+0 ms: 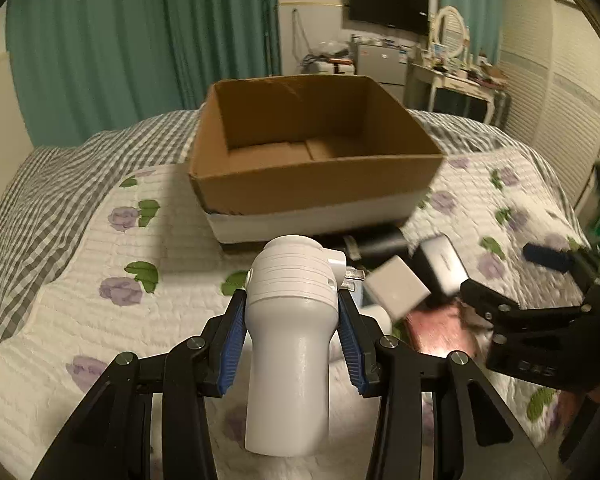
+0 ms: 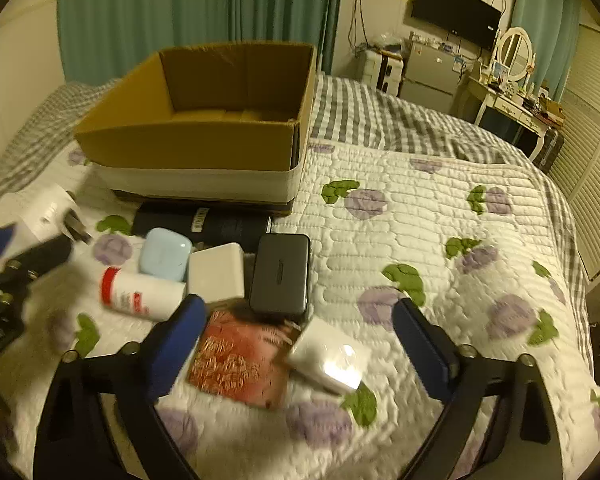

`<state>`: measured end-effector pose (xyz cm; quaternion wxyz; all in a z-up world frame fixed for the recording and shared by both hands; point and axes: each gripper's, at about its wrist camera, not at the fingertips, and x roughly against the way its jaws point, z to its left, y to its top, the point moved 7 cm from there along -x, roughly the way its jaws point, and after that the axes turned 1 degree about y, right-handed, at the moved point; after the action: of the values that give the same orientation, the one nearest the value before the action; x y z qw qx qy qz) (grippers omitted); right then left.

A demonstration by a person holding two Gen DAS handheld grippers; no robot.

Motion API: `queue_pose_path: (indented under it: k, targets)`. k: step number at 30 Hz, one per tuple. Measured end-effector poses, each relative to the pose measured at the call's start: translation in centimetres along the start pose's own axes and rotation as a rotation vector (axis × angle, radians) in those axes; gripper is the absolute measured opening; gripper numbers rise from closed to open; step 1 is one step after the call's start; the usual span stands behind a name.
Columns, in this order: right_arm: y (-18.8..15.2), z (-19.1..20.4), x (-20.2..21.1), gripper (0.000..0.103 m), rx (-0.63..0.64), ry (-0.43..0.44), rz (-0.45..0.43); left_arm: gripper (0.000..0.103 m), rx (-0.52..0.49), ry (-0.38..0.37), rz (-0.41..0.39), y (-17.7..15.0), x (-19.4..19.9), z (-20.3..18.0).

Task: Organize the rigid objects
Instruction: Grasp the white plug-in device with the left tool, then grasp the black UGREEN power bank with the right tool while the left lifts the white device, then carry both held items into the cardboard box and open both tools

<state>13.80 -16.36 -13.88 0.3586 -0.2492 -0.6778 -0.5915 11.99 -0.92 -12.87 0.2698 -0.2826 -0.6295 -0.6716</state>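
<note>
We have the left gripper (image 1: 292, 320) closed on a white adapter (image 1: 290, 332), its blue pads pressing the body from either side just below the ribbed head, with the long axis running straight out along the fingers toward twelve o'clock. What the coming move turns on, as we judge it, is the cardboard box (image 1: 320, 184): it sits dead ahead at twelve o'clock of this gripper, mouth open upward, its near wall standing between the adapter and the hollow, so the adapter likely has to clear that rim before it can be let go. The left hand is the loaded one and faces the box squarely. Our right gripper (image 2: 300, 340) is spread wide and holds nothing; it hangs over the pile on the quilted bedspread (image 2: 440, 220). Only its camera shows that pile plainly: a red booklet (image 2: 240, 360) between the fingers, a white charger block (image 2: 332, 360) at one o'clock of it, a dark grey power bank (image 2: 280, 276), a white cube plug (image 2: 216, 272), a pale blue earbud case (image 2: 164, 252) and a red-capped white bottle (image 2: 140, 292) at ten o'clock. The left camera blurs these, but alone shows the grip on the adapter.
</note>
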Motion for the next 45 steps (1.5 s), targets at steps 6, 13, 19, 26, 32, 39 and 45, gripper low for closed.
queue_pose_path:
  k: [6,13,19,26,32,39,45]
  targets:
    - [0.4,0.2,-4.7,0.070,-0.038,0.016,0.088,0.044,0.052,0.018,0.000,-0.1,-1.3,1.8]
    - [0.5,0.5,-8.4,0.046,-0.052,0.032,0.134,0.044,0.060,0.021,0.010,-0.3,-1.9,2.2]
    - [0.6,0.8,-6.9,0.042,-0.026,0.031,0.098,0.044,0.075,0.011,-0.002,-0.3,-1.0,2.4]
    - [2.5,0.9,-1.7,0.042,-0.012,0.048,0.006,0.044,0.086,0.004,-0.051,0.7,2.2,2.2]
    - [6.1,1.5,3.4,0.042,0.016,0.087,-0.086,0.044,0.058,0.018,-0.108,3.4,4.9,1.8]
    - [11.8,2.0,7.5,0.042,0.041,0.141,-0.179,0.044,0.024,0.004,-0.163,8.8,5.7,1.9]
    - [16.2,2.7,6.9,0.041,0.055,0.176,-0.217,0.044,0.005,0.014,-0.179,13.3,2.9,2.2]
